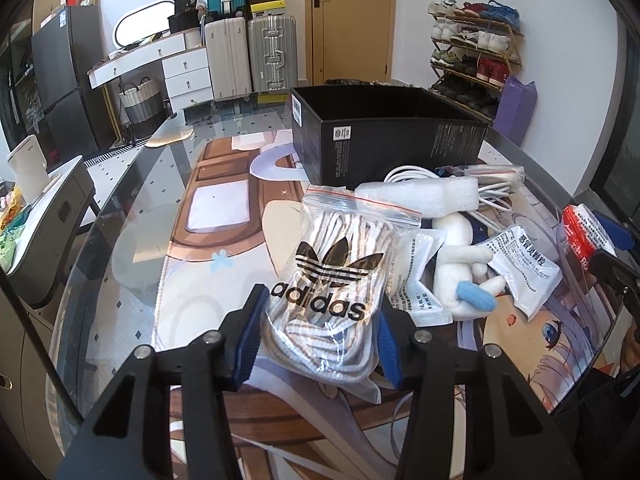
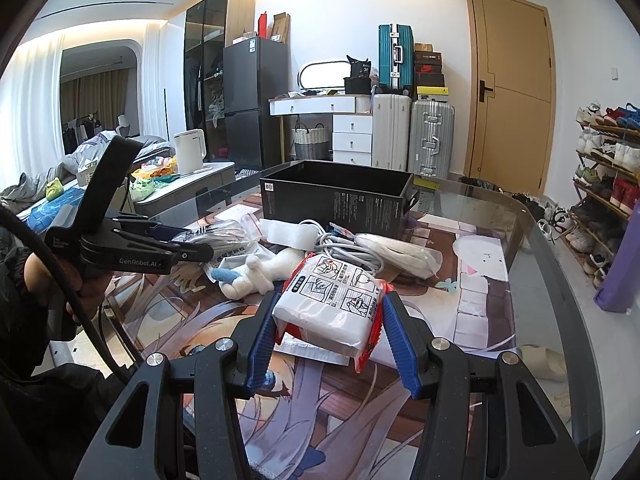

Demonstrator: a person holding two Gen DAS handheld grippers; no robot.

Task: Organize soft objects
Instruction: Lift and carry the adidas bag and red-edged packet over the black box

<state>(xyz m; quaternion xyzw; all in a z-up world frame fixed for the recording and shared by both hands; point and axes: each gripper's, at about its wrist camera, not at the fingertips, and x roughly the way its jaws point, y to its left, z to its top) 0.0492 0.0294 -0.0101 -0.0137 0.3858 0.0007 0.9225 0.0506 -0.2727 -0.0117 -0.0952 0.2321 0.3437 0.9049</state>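
**A:** What is the left gripper (image 1: 320,336) doing?

**B:** Its two black fingers with blue ribbed pads (image 1: 250,336) are closed partway around a clear zip-top plastic bag of white rope laces printed with a black Adidas logo (image 1: 340,276). Both pads press the bag's lower sides, and its upper part leans away over the table.

**A:** And the right gripper (image 2: 330,334)?

**B:** The same sort of grip. Its jaws are partly closed on a soft white packet with red edges and printed instruction drawings (image 2: 336,304), a pad touching each side. I cannot tell whether the packet is lifted or resting on the flat white pouch (image 2: 316,354) beneath it.

**A:** Where do the other soft things lie?

**B:** On a glass table (image 1: 132,184) covered by a cartoon-printed mat (image 1: 224,216). Just beyond the lace bag lie a block of white foam (image 1: 424,196), a white plush toy with a light blue part (image 1: 460,272) and a flat white sachet with black Chinese text (image 1: 524,268). A coil of white cable (image 2: 344,248) and a clear bag of white material (image 2: 400,250) sit behind those.

**A:** Is there a container?

**B:** Yes, an open black cardboard box (image 1: 384,136) stands upright at the far end of the pile, just beyond the foam. Its inside is not visible.
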